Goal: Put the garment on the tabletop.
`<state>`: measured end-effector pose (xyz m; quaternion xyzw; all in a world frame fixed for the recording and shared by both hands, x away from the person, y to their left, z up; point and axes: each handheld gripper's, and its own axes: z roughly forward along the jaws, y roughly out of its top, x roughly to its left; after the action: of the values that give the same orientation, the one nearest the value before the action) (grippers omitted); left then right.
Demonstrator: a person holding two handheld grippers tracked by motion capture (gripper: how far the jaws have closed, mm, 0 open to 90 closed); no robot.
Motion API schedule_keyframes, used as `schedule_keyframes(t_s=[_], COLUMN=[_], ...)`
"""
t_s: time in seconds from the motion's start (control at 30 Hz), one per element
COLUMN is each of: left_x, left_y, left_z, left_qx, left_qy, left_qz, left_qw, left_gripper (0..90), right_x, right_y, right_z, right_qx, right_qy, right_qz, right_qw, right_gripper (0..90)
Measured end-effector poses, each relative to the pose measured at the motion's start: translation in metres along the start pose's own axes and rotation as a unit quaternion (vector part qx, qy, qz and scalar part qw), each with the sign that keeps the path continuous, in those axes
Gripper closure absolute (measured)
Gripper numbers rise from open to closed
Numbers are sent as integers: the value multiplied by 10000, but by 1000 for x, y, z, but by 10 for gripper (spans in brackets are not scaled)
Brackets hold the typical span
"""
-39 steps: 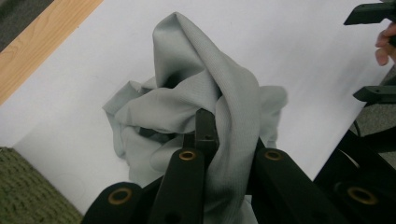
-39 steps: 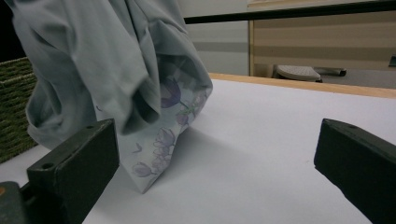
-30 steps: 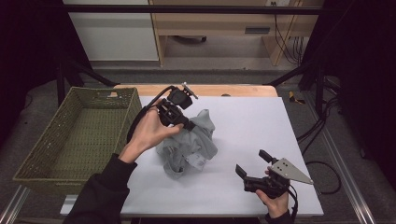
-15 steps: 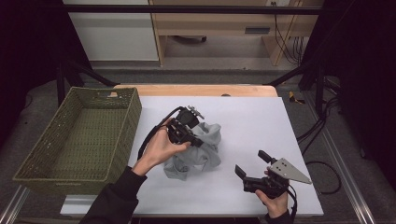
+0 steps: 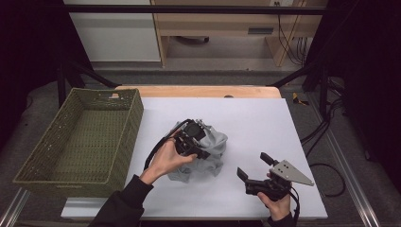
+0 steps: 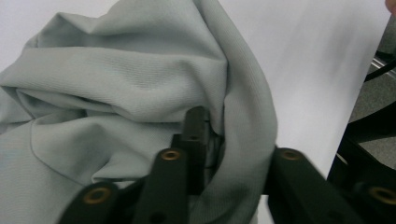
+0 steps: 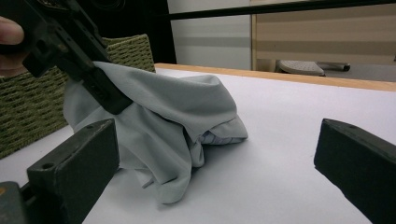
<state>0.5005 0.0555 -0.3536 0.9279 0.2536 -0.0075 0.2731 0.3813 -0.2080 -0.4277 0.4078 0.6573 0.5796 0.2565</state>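
A crumpled grey cloth (image 5: 215,142) (image 6: 116,84) (image 7: 177,102) lies in a heap near the middle of the white table (image 5: 265,118). My left gripper (image 5: 202,152) (image 6: 233,154) points down into the top of the heap. Its jaws have just been opening, and a fold of the cloth hangs loosely between them. From the right gripper view, that left gripper (image 7: 107,95) rests against the cloth's upper left side. My right gripper (image 5: 254,165) (image 7: 217,140) is open and holds nothing. It sits low near the table's front right and faces the heap.
A green woven basket (image 5: 135,113) (image 7: 28,107) stands at the table's left edge, close to the cloth. A wooden strip (image 5: 198,91) borders the table's far side. Cables (image 5: 326,137) run along the floor at the right.
My left hand has come down and toward the front with the cloth. The cloth, lifted before, now sits as a lower heap on the table. The right gripper has stayed still.
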Motion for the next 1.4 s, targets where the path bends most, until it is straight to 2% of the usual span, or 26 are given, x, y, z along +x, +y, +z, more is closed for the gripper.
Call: schedule_keyframes(t_s=[0.17,0.23,0.4,0.5,0.53,0.63,0.83,0.9,1.1,1.2,1.33,1.37,1.4], left_x=[-2,-4,-3,-3,-4,-5,-2,0,2,2,1,1,0], left_y=[-1,-2,-7,-12,-14,-23,-50,-60,-88,-103,-123,-129,-133], left_z=[-7,-11,-31,-41,-44,-51,-62,-65,-76,-80,-83,-83,-83], left_qx=[-330,-631,-1123,-1500,-1551,-1833,-2424,-2524,-2944,-3168,-3383,-3417,-3410], left_qy=[62,90,154,189,219,291,467,513,653,779,949,981,985], left_qz=[38,-91,-137,-228,-216,-262,-370,-418,-488,-529,-597,-601,-605], left_qw=[9994,9979,9935,9882,9874,9823,9683,9654,9522,9438,9343,9327,9329], left_gripper=[396,296,164,123,114,94,61,56,55,55,51,50,47], right_x=[0,0,0,0,-1,0,-1,-1,-1,-1,-2,-2,-2], right_y=[0,0,1,1,1,1,2,2,2,3,2,2,2], right_z=[-1,-1,-1,0,-1,-1,-2,-2,-2,-2,-2,-2,-2], right_qx=[-3,5,0,-36,-10,-16,-34,-29,-32,-38,-25,-19,-18], right_qy=[18,20,9,14,4,-6,-16,-11,-42,-39,-46,-52,-50], right_qz=[45,42,1,40,-12,4,30,30,1,3,-4,10,8], right_qw=[10000,10000,10000,10000,10000,10000,10000,10000,10000,10000,10000,10000,10000], right_gripper=[3,3,3,3,3,2,3,3,2,2,2,2,2])
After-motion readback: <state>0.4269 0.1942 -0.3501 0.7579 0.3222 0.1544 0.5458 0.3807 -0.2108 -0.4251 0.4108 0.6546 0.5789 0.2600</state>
